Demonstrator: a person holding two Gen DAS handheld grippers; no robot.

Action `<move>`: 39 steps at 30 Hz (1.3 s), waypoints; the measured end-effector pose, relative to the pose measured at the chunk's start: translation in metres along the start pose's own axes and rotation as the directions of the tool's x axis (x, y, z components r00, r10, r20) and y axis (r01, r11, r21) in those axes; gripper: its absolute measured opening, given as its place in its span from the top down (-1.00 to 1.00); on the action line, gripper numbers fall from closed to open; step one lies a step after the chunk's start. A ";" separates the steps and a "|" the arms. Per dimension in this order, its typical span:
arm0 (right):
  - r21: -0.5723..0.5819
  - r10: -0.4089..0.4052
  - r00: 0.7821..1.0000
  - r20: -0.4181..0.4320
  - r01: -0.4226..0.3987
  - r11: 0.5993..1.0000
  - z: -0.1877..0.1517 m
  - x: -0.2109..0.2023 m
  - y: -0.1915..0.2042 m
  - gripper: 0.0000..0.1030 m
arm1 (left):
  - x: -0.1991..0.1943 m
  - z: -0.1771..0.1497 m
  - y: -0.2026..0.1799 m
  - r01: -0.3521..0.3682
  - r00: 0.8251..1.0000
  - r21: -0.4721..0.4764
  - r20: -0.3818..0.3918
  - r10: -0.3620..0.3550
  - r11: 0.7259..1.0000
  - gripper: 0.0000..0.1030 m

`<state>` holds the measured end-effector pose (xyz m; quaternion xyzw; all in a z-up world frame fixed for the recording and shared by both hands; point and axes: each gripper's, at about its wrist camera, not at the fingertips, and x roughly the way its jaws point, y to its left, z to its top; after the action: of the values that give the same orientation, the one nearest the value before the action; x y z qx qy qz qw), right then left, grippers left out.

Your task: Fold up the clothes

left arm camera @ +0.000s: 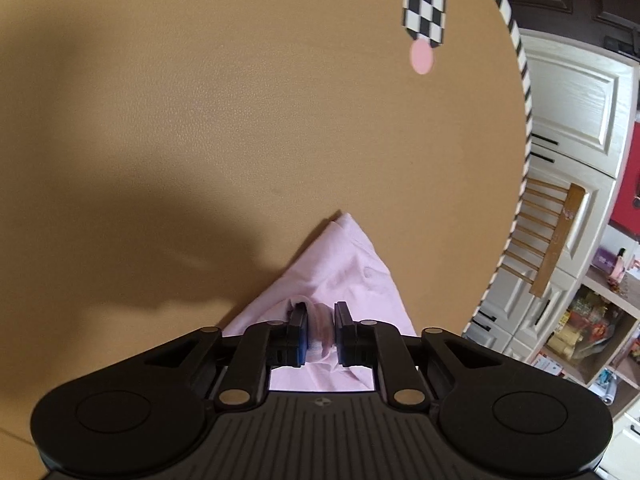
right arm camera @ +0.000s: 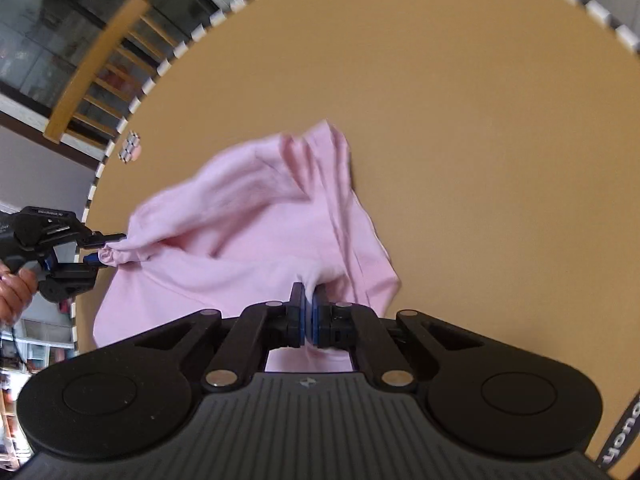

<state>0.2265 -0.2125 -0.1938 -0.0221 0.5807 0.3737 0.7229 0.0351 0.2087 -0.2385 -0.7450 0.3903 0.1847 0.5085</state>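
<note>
Your left gripper (left arm camera: pixel 320 330) pinches a bunched edge of the pink garment (right arm camera: pixel 248 232); your right gripper (right arm camera: pixel 309 314) clamps another fold, the cloth draped between them over the tan table (right arm camera: pixel 480 140).

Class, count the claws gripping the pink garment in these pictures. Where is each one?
2. The left claw pinches a bunched edge of the garment at its left side; the right claw is shut on a fold at its near edge. None seem hidden.
</note>
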 end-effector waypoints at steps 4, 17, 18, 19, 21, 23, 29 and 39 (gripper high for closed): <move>-0.155 0.015 0.995 0.094 0.000 0.988 0.011 -0.021 0.032 0.94 | -0.004 0.002 -0.005 0.042 0.999 0.002 0.006 -0.042 0.999 0.62; -0.088 -0.112 0.987 0.113 0.123 0.989 0.027 0.039 0.002 0.78 | 0.007 0.021 0.011 0.131 0.989 -0.106 0.077 -0.124 0.986 0.52; -0.082 -0.117 0.985 0.124 0.128 0.988 0.023 0.039 0.002 0.75 | 0.006 0.021 0.011 0.136 0.988 -0.104 0.082 -0.128 0.985 0.49; -0.077 -0.121 0.984 0.131 0.132 0.988 0.021 0.037 0.002 0.68 | 0.005 0.021 0.011 0.141 0.987 -0.103 0.087 -0.133 0.985 0.45; -0.075 -0.125 0.982 0.143 0.137 0.988 0.022 0.023 0.004 0.18 | -0.004 0.019 0.007 0.164 0.982 -0.065 0.106 -0.156 0.984 0.44; -0.135 -0.121 0.970 0.210 0.152 0.979 0.023 0.003 0.012 0.16 | -0.018 0.007 0.001 0.174 0.976 0.018 0.128 -0.175 0.985 0.44; -0.347 -0.046 0.962 0.269 0.142 0.927 0.021 -0.010 0.046 0.20 | -0.023 -0.081 -0.002 0.135 0.987 0.385 0.026 -0.157 0.913 0.35; -0.737 -0.129 0.975 0.181 0.222 0.638 0.007 0.063 0.127 0.41 | 0.049 -0.140 0.059 -0.083 0.996 0.504 0.061 0.061 0.860 0.75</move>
<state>0.1633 -0.0856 -0.1941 -0.3547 0.3273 0.5092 0.7126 0.0029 0.0529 -0.2499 -0.5664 0.4417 0.1105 0.6870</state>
